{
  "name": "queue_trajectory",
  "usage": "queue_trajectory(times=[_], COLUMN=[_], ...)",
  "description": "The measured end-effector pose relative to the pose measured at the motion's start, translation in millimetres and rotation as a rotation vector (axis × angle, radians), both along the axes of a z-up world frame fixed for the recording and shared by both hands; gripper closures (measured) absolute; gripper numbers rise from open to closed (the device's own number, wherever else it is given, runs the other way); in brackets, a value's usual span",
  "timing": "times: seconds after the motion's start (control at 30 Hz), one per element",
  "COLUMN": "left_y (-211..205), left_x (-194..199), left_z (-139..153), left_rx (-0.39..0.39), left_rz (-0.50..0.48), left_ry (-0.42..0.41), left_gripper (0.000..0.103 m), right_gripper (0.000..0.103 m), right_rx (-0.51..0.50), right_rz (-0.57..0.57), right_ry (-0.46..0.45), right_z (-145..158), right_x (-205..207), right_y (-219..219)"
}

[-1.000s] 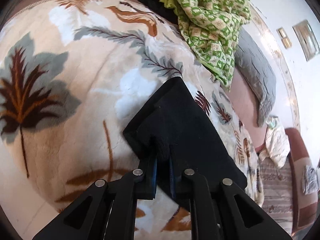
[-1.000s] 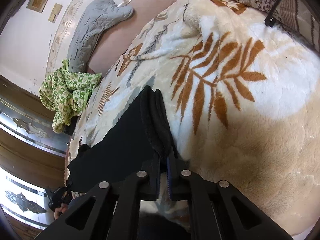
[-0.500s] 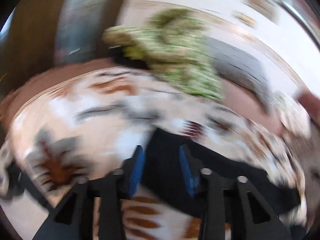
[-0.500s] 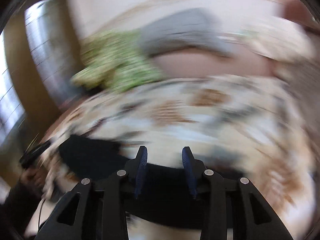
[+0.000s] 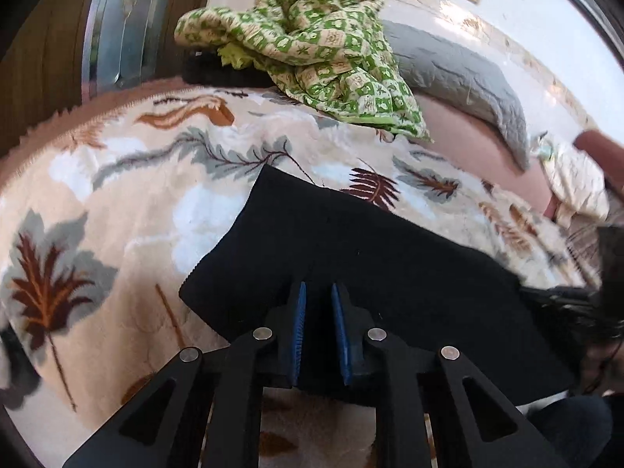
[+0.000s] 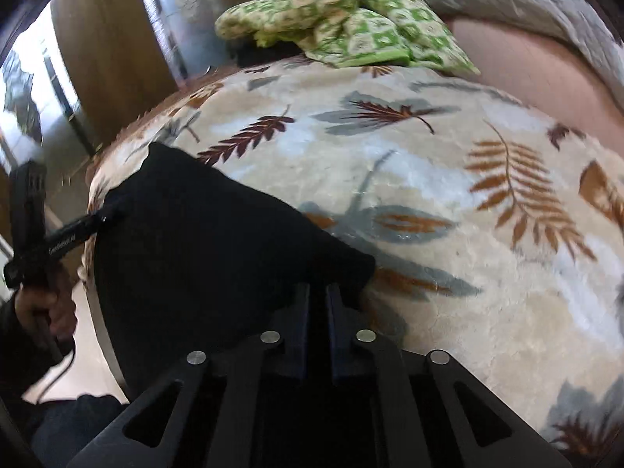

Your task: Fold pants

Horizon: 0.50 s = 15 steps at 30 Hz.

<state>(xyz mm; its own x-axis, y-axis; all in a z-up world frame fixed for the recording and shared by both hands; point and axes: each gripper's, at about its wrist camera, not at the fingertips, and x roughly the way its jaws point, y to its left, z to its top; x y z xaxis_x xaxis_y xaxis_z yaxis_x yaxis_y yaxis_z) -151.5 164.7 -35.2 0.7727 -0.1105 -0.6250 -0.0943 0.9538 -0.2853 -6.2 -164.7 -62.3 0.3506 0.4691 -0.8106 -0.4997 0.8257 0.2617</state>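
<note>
Black pants [image 5: 370, 257] lie folded in a long strip across a leaf-print blanket [image 5: 136, 214] on a bed. My left gripper [image 5: 316, 292] sits at the strip's near edge toward its left end. Its jaws are closing, and dark cloth puckers between the blue pads. In the right wrist view the pants [image 6: 202, 241] run off to the left. My right gripper [image 6: 318, 292] is shut on their near right corner. The left gripper [image 6: 113, 210], held by a hand [image 6: 46, 312], shows at the far end.
A green patterned quilt [image 5: 323, 39] is heaped at the blanket's far edge, with a grey pillow [image 5: 460, 74] beside it on the pink sheet. Wooden panels [image 5: 46, 58] stand behind the bed on the left. Bare blanket [image 6: 448, 195] spreads to the right of the pants.
Both grippers let go of the pants' ends, opened and rolled level. They now sit on the near long edge with jaws drawn in again; the right one travelled far.
</note>
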Motion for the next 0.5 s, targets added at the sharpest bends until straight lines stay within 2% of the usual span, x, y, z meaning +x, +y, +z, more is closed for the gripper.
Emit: queue_trajectory(times=[0.1, 0.13, 0.27, 0.37, 0.4, 0.43, 0.5], left_y=[10, 12, 16, 24, 31, 37, 43], left_x=[6, 8, 21, 65, 86, 100, 109], left_z=[4, 14, 49, 42, 28, 12, 4], left_rx=[-0.040, -0.058, -0.091, -0.118, -0.137, -0.136, -0.128], left_rz=[0.004, 0.001, -0.004, 0.041, 0.065, 0.098, 0.110], left_ry=[0.029, 0.025, -0.057, 0.037, 0.119, 0.202, 0.204], left_gripper=[0.087, 0.087, 0.080, 0.079, 0.079, 0.082, 0.081], right_gripper=[0.099, 0.097, 0.090, 0.091, 0.093, 0.093, 0.093], right_rx=[0.032, 0.032, 0.041, -0.033, -0.044, -0.027, -0.024], right_rz=[-0.011, -0.008, -0.020, -0.023, -0.028, -0.038, -0.051], right_ry=[0.025, 0.009, -0.070, 0.019, 0.040, 0.020, 0.024], right_z=[9, 17, 40, 13, 0, 0, 1], right_x=[0, -1, 2, 19, 21, 20, 19], right_y=[-7, -7, 0, 13, 15, 13, 12])
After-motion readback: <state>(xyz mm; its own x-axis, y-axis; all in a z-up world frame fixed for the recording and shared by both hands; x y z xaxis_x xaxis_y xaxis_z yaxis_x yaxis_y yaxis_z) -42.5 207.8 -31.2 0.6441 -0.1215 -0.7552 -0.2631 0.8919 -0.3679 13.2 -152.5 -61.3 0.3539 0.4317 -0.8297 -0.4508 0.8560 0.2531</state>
